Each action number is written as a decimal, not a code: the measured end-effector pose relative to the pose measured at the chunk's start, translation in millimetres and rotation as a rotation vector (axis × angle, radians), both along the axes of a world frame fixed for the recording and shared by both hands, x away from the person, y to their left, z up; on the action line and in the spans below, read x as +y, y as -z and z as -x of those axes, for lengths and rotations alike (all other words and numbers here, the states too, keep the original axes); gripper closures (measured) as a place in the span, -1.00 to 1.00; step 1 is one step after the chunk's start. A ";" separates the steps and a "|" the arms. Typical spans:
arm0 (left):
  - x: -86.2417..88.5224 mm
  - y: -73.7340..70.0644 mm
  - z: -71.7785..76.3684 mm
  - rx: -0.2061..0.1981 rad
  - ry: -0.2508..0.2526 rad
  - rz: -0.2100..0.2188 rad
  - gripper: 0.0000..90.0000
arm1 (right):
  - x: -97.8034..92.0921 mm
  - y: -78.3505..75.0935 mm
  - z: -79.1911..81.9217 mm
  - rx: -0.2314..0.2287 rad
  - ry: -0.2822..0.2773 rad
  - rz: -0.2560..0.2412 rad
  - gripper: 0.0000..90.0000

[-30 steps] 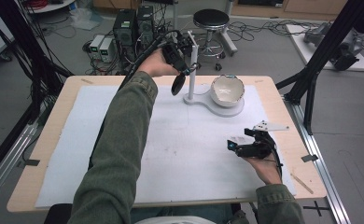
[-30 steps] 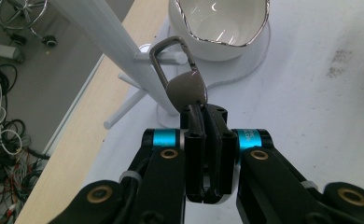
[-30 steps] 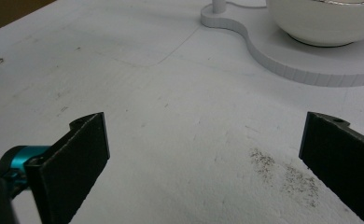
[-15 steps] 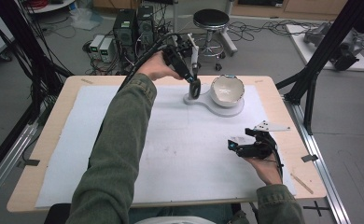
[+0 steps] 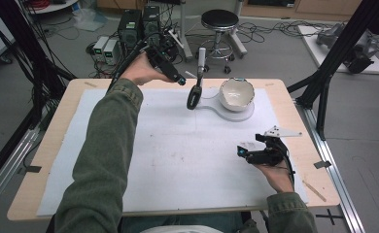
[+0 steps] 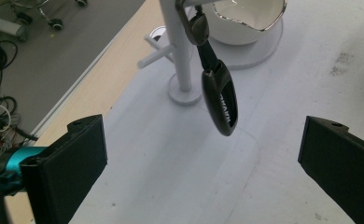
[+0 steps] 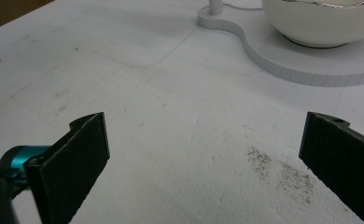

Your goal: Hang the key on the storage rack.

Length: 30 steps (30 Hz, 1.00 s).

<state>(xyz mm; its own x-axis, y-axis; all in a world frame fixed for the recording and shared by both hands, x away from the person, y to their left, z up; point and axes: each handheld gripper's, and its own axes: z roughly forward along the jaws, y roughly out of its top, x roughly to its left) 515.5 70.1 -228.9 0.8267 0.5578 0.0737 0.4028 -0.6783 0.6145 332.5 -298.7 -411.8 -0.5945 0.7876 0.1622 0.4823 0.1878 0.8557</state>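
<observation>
Two tongs: both spread apart, gripping nothing.
Left tongs (image 5: 180, 77): raised at the far side, just left of the key fob.
Key fob (image 6: 221, 100): hangs free from the white stand (image 6: 180, 56).
Bowl (image 5: 236, 93): on the stand's base, right of the post.
Right tongs (image 5: 248, 154): low over the tabletop (image 5: 178, 145), near right.

Stand (image 6: 180, 51) and hanging key fob (image 6: 221, 100) ahead of left tool (image 6: 203, 154).

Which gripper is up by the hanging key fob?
The left gripper, raised at the far edge beside the key fob on the white stand. The right gripper sits near the table's front.
</observation>
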 end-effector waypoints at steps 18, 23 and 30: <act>44.8 11.9 32.3 -0.040 0.003 0.051 -0.96 | 4.7 0.9 0.9 0.011 -0.013 0.012 -0.99; 53.9 14.4 41.7 -0.054 0.002 0.045 -0.96 | 4.6 0.7 1.2 0.010 -0.014 0.015 -0.99; 79.0 24.1 55.4 -0.068 -0.039 0.045 -0.96 | 5.0 0.9 1.4 0.012 -0.014 0.018 -0.99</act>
<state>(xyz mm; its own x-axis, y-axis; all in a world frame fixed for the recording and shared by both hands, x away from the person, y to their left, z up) 460.1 149.1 -253.0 0.7983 0.5934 0.1028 0.3849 -0.6340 0.6708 331.1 -293.8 -412.7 -0.6034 0.7822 0.1552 0.4899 0.2100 0.8461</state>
